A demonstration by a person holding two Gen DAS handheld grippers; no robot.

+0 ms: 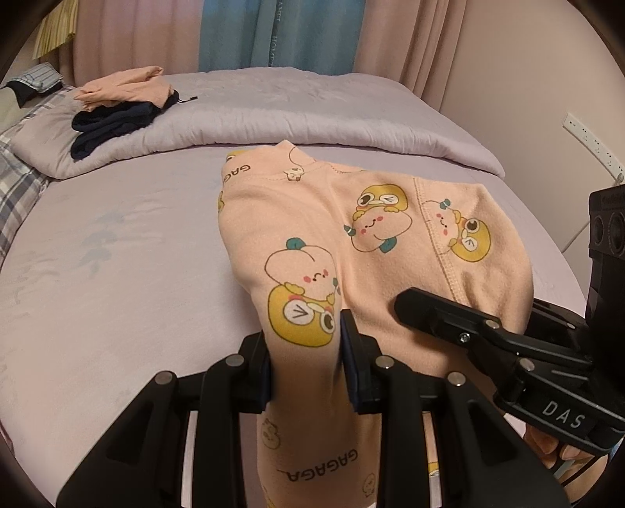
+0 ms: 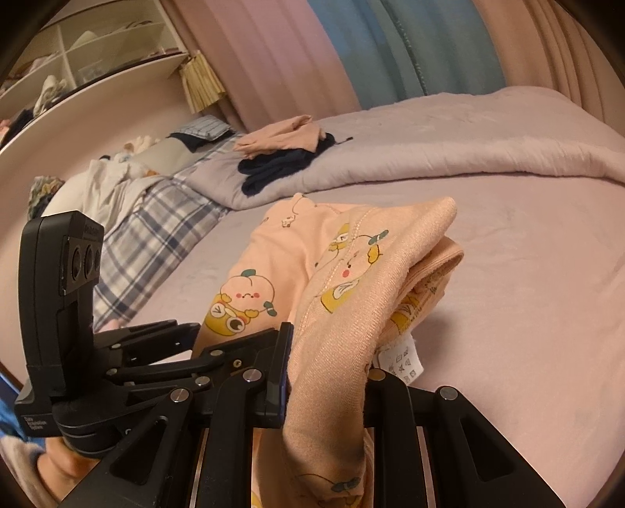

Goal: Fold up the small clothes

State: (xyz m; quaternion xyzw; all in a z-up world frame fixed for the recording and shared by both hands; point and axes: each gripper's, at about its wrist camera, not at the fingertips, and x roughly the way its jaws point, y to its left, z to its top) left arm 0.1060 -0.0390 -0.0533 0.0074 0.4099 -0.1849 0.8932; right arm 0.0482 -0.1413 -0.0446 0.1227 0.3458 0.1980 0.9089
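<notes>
1. Left gripper (image 1: 304, 367): both blue-padded jaws are pressed against a bunched fold of the peach printed garment (image 1: 351, 242), which runs up between them and hangs down below.
2. Right gripper (image 2: 326, 375): jaws narrowly set and clamped on a thick, gathered edge of the same garment; one blue pad (image 2: 282, 375) shows at its left side, and the other finger is hidden behind the cloth.
3. Peach printed garment: held up at the near end by both grippers, with its far end, the collar side, reaching the lilac bed sheet (image 1: 117, 242). Cartoon figures and "GAGAGA" lettering cover the fabric. In the right wrist view a white care label (image 2: 402, 357) hangs from an inner layer beside the right gripper.
4. Folded quilt (image 1: 293, 113): lies across the bed beyond the garment.
5. Peach folded clothing (image 1: 125, 88): rests on dark navy clothing (image 1: 109, 127), both on the quilt's left end, well apart from the held garment.
6. Curtains (image 1: 273, 35): pink and blue, behind the bed.
</notes>
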